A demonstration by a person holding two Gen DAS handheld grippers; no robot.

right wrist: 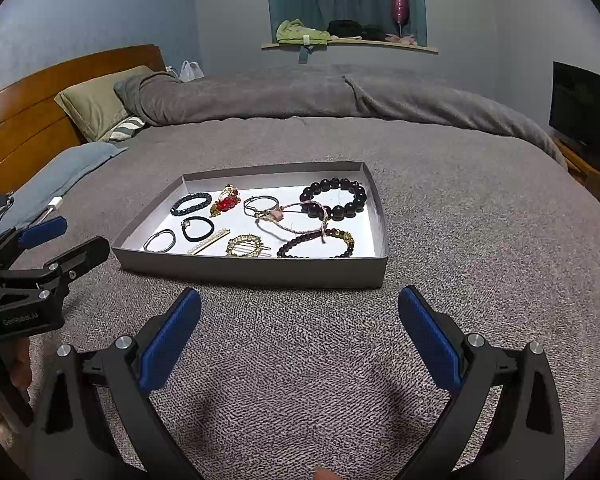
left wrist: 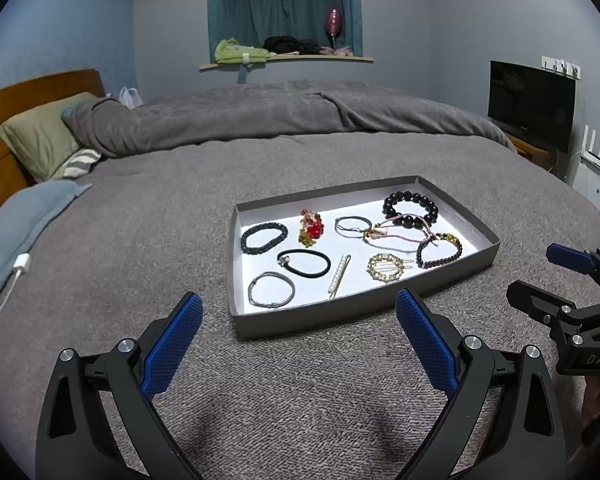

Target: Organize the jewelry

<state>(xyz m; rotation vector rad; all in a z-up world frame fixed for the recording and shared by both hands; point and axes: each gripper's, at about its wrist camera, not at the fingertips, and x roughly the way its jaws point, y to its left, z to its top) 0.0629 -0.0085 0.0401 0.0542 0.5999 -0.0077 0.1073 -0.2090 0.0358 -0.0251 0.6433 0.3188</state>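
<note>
A shallow grey tray (left wrist: 364,314) (right wrist: 256,272) with a white floor lies on the grey bed cover. In it lie several pieces: a large black bead bracelet (left wrist: 410,210) (right wrist: 334,198), a red and gold brooch (left wrist: 311,229) (right wrist: 225,201), a black hair tie (left wrist: 304,263) (right wrist: 197,228), a pearl clip (left wrist: 339,276) (right wrist: 208,243), a round gold clip (left wrist: 387,267) (right wrist: 246,246) and a silver bangle (left wrist: 271,290) (right wrist: 160,241). My left gripper (left wrist: 300,308) (right wrist: 66,238) is open and empty, short of the tray's near edge. My right gripper (right wrist: 300,304) (left wrist: 540,276) is open and empty, also short of the tray.
Pillows (left wrist: 40,136) and a wooden headboard (right wrist: 28,120) are at the left. A folded grey duvet (left wrist: 280,112) lies behind the tray. A white charger cable (left wrist: 8,292) lies at the left. A dark screen (left wrist: 530,108) stands at the right.
</note>
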